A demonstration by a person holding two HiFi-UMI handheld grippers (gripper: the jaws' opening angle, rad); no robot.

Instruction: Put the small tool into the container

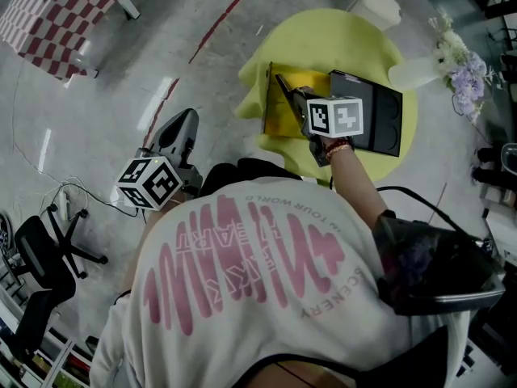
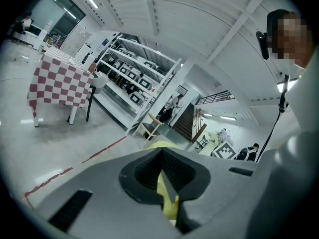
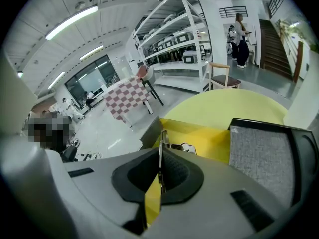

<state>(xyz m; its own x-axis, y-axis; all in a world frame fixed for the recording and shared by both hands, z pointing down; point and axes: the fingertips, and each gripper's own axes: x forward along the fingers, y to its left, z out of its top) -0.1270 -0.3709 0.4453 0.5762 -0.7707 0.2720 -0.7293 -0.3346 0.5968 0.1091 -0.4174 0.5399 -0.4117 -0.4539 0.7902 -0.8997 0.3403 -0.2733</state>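
Observation:
On a round yellow table (image 1: 323, 39) an open yellow container (image 1: 283, 107) lies beside a black case (image 1: 376, 111). My right gripper (image 1: 283, 83) reaches down over the container's rim. In the right gripper view its jaws are shut, and a thin metal small tool (image 3: 160, 151) stands up between them, just above the container (image 3: 199, 138). Some small pieces (image 3: 182, 147) lie inside the box. My left gripper (image 1: 186, 118) hangs over the floor, left of the table and well away from it. Its jaws (image 2: 167, 183) are shut with nothing in them.
A white jug (image 1: 380, 6) and a bunch of flowers (image 1: 460, 63) stand at the table's far side. A table with a checkered cloth (image 1: 65, 14) stands far left, and an office chair (image 1: 40, 257) near left. People stand by shelves (image 3: 184, 44) in the background.

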